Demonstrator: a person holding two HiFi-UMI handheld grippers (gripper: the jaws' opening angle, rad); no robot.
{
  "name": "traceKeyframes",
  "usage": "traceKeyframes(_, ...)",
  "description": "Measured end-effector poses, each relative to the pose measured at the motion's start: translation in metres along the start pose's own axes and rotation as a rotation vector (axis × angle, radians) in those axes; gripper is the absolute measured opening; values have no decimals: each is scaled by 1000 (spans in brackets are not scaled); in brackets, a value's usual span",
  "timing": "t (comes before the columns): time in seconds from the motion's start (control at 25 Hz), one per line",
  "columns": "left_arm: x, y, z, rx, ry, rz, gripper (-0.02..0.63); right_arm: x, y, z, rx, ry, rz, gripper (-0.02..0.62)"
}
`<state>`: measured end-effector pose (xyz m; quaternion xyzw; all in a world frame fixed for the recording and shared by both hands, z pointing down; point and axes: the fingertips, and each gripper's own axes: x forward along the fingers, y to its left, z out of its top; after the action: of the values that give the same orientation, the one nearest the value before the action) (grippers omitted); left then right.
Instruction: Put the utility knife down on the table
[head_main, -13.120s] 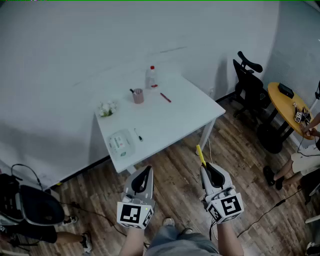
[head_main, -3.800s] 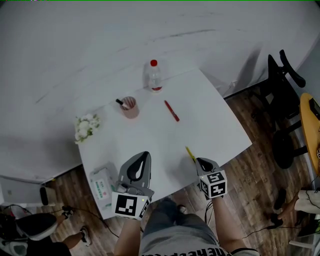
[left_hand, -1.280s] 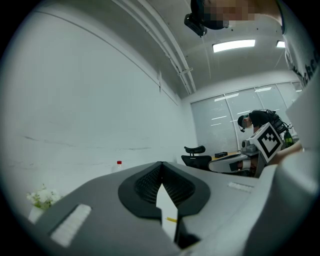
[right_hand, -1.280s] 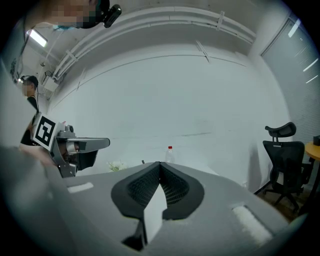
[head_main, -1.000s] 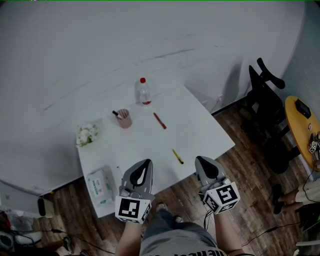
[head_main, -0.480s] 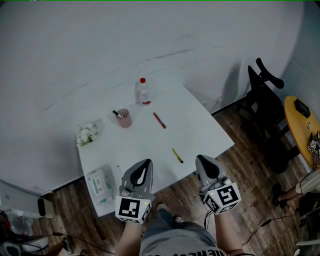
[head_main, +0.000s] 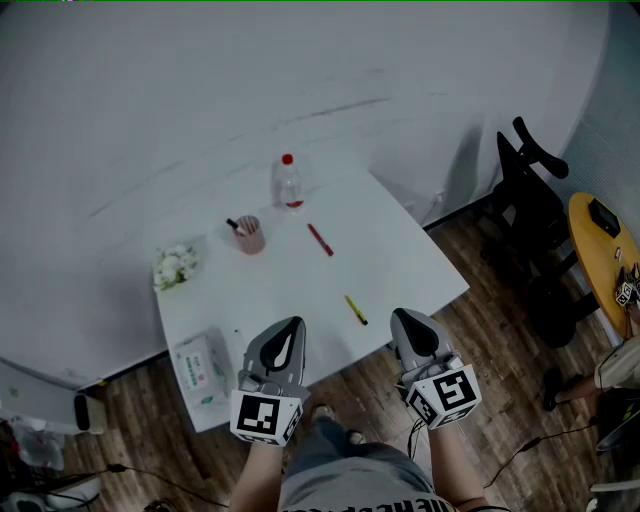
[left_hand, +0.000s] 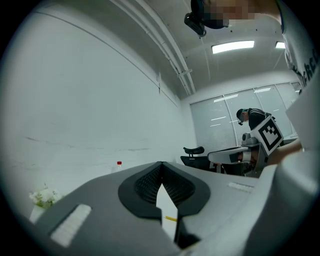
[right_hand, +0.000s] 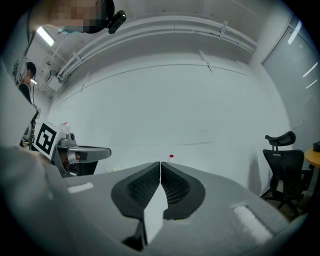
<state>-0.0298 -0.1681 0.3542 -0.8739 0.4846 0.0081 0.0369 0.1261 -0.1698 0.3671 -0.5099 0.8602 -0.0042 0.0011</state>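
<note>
The yellow utility knife (head_main: 355, 309) lies flat on the white table (head_main: 400, 260), near its front edge, with nothing holding it. A sliver of the knife (left_hand: 171, 218) shows through the left gripper's jaws. My right gripper (head_main: 408, 321) hovers just in front of the table edge, right of the knife, jaws shut and empty. My left gripper (head_main: 289, 326) is level with it at the front edge, left of the knife, also shut and empty. Both gripper views show jaw tips meeting with nothing between them.
On the table stand a clear bottle with a red cap (head_main: 288, 183), a pink cup (head_main: 249, 236) holding a dark pen, a red pen (head_main: 320, 240), white flowers (head_main: 174, 266) and a wipes pack (head_main: 201, 369). A black office chair (head_main: 530, 200) and round yellow table (head_main: 605, 255) stand to the right.
Earlier my right gripper held the yellow knife over the table; the knife now lies on the table and the gripper has drawn back. Over the last second nothing has visibly moved.
</note>
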Motion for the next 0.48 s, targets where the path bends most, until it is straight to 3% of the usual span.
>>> traceKeyframes(0.48, -1, 10, -3, -3, -7, 5, 14, 7, 4, 0, -6, -1, -8, 2)
